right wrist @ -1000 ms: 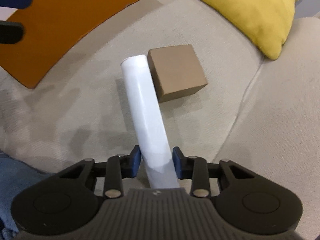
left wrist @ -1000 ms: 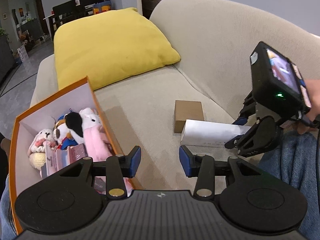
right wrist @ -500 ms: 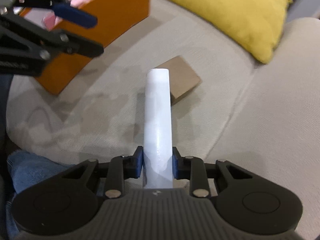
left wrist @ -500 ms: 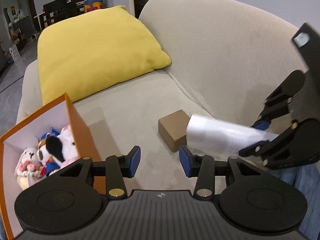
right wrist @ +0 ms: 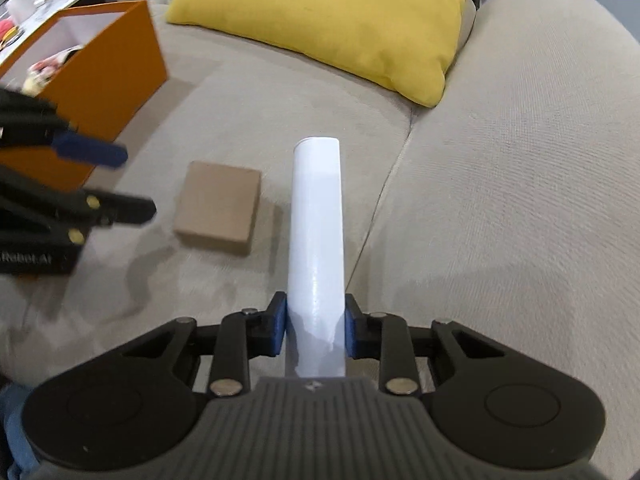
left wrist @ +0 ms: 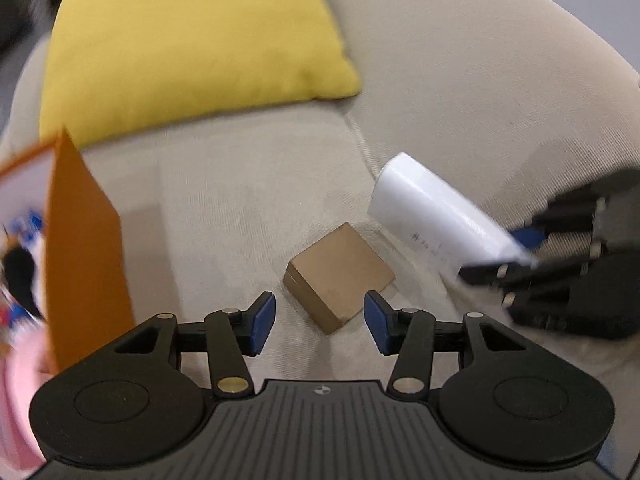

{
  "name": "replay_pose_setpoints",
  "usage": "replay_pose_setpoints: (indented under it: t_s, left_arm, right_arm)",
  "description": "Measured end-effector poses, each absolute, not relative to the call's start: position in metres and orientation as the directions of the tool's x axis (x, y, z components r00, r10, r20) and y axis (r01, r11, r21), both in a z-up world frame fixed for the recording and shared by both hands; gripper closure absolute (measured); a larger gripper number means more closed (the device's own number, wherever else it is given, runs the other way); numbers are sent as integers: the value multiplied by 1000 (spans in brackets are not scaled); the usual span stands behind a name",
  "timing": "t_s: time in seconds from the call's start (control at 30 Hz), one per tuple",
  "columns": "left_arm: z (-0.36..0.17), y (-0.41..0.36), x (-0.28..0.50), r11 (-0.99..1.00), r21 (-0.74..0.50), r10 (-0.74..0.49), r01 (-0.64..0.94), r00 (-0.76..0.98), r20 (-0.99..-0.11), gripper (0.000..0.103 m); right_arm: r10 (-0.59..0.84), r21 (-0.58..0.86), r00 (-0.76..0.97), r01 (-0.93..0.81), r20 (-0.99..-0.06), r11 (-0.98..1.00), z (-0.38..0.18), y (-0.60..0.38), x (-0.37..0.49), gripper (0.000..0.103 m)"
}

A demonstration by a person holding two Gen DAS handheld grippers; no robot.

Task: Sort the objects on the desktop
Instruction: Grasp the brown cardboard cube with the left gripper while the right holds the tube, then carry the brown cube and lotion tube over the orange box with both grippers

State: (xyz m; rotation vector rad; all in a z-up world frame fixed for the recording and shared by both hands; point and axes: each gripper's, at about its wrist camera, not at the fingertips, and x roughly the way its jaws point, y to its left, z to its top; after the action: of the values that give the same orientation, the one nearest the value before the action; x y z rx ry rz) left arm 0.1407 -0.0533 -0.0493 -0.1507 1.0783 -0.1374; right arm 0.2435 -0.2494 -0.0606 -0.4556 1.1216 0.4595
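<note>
A small brown cardboard box (left wrist: 339, 276) lies flat on the beige sofa seat (left wrist: 224, 200). My left gripper (left wrist: 319, 322) hangs just above its near corner, jaws opening, the box below and between the blue pads, untouched. A long white box (right wrist: 317, 236) sticks out forward from my right gripper (right wrist: 316, 330), which is shut on its near end and holds it off the seat. In the left wrist view the white box (left wrist: 436, 216) slants up to the right of the brown one. The brown box (right wrist: 218, 206) lies left of it in the right wrist view.
An orange storage box (right wrist: 100, 76) with plush toys inside stands at the left on the seat; its wall (left wrist: 86, 256) is close to my left gripper. A yellow cushion (left wrist: 192, 44) leans at the back. The sofa backrest (right wrist: 520, 160) rises on the right.
My left gripper has swung right from the orange box to over the brown box and its jaws have widened. My right gripper closed on the white box and lifted it off the seat.
</note>
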Motion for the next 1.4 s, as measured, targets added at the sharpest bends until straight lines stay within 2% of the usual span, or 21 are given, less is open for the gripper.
replay_pose_setpoints:
  t_s: [0.17,0.23,0.33,0.4,0.57,0.73,0.9,1.03,1.23,1.4]
  left_arm:
    - [-79,-39,156,944,-295,-208,-149,425,-881,43]
    - [-87,-37,158,927,-334,-235,-172,428,-872,37]
    - [-94,-34,161,902,-386,-274,-193,437,-857,33]
    - [-100,-34,162,888,-412,-296,-202,436,-850,26]
    - [-117,-35,167,844,-494,-380,-210,416,-826,21]
    - [-112,-38,166,855,-477,-362,-202,426,-829,23]
    - [-94,-39,160,880,-446,-342,-160,438,-832,40]
    - [-75,-44,149,937,-333,-255,-106,443,-860,43]
    - [-58,-55,125,987,-150,-159,55,383,-910,46]
    - [-65,-61,114,985,-96,-138,141,332,-933,47]
  right_arm:
    - [126,-88,321,-575,-939,813,-75,-243,252,73]
    - [139,-70,314,-572,-939,817,-77,-244,253,73]
    - [167,-25,283,-569,-944,822,-81,-244,256,73]
    - [174,-10,265,-573,-948,819,-85,-243,255,73]
    - [184,5,250,-580,-951,814,-92,-239,257,73]
    - [185,17,242,-567,-953,824,-95,-243,258,73]
    - [171,17,236,-542,-957,840,-97,-247,260,73]
    - [210,64,212,-541,-955,838,-95,-245,259,73]
    - [239,96,154,-617,-959,781,-95,-231,245,73]
    - [206,67,130,-673,-970,737,-106,-221,236,73]
